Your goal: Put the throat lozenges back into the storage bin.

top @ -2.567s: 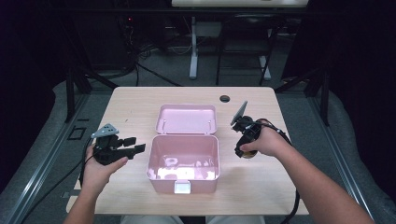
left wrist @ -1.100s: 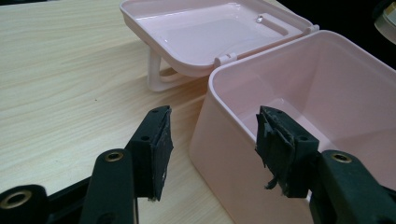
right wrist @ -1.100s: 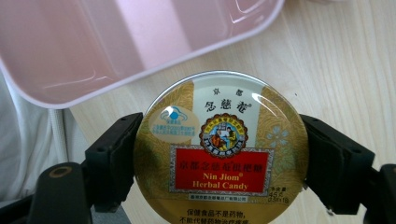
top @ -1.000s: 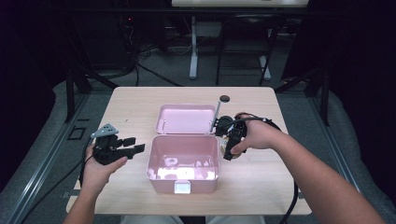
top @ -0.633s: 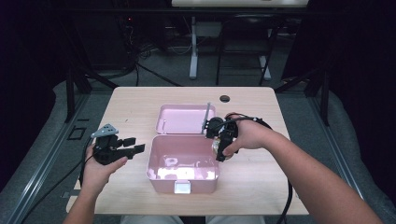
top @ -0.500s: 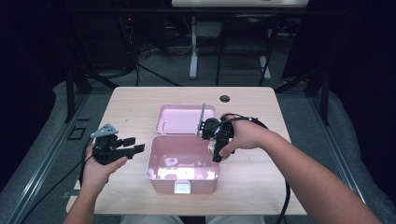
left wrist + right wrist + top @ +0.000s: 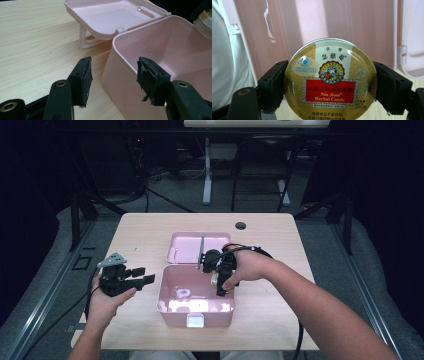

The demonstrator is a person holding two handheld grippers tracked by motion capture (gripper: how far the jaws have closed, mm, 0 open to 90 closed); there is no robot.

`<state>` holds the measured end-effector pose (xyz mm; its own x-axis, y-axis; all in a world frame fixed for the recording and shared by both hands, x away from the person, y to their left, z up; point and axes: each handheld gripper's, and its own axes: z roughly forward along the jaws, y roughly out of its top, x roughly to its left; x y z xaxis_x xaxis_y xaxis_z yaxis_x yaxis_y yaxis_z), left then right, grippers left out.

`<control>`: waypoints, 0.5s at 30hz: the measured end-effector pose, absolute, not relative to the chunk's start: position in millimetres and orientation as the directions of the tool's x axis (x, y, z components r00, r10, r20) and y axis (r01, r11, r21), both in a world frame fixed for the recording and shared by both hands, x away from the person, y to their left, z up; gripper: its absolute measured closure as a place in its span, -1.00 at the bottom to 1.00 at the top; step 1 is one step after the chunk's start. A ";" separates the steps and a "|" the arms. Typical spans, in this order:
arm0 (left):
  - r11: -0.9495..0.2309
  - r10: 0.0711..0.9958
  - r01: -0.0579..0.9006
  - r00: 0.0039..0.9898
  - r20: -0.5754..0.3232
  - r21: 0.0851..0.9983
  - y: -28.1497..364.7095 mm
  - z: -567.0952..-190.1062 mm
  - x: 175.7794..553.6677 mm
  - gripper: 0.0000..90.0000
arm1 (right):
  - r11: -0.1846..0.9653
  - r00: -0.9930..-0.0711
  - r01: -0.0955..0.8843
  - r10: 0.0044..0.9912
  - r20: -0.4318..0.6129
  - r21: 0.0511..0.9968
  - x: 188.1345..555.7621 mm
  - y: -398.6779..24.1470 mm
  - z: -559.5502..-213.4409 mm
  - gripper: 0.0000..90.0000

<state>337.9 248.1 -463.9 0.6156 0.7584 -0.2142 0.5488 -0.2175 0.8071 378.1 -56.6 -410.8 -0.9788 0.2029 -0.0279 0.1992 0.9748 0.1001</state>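
At the centre of the high view, a pink box [image 7: 196,297] sits open on the wooden table [image 7: 150,227], its lid [image 7: 187,246] folded back flat behind it toward the top of the frame. The right gripper [image 7: 218,279] hangs over the box's upper right corner, jaws pointing down into it, with a round tin [image 7: 217,281] showing as a pale spot between them. The left gripper [image 7: 142,275] is at left centre of the frame, just beside the box's left wall, jaws pointing toward it. A small dark hole [image 7: 240,225] marks the table near its far edge.

Left gripper view: jaws stand apart, nothing between the pads — left gripper [image 7: 113,75] aimed at the near corner of the pink box [image 7: 125,82], which fills the right half. The lid [image 7: 112,17] lies in the upper middle, propped on its handle. The tin's edge [image 7: 206,18] peeks in at the upper right, above the box's open top.

Right gripper view: jaws clamped on the round tin [image 7: 329,80], one pad on each side of its rim — right gripper [image 7: 329,85] at lower centre. The tin's gold face reads "Nin Jiom Herbal Candy" on a red band. Behind it, the pink box interior [image 7: 312,25] takes up the upper frame; a strip of table [image 7: 412,85] shows at lower right.
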 end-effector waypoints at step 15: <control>-0.219 0.759 0.549 0.615 -0.213 0.806 248.6 -464.3 338.3 0.01 | 0.985 -0.988 0.148 0.150 -0.022 0.092 376.4 -48.2 -424.7 -0.56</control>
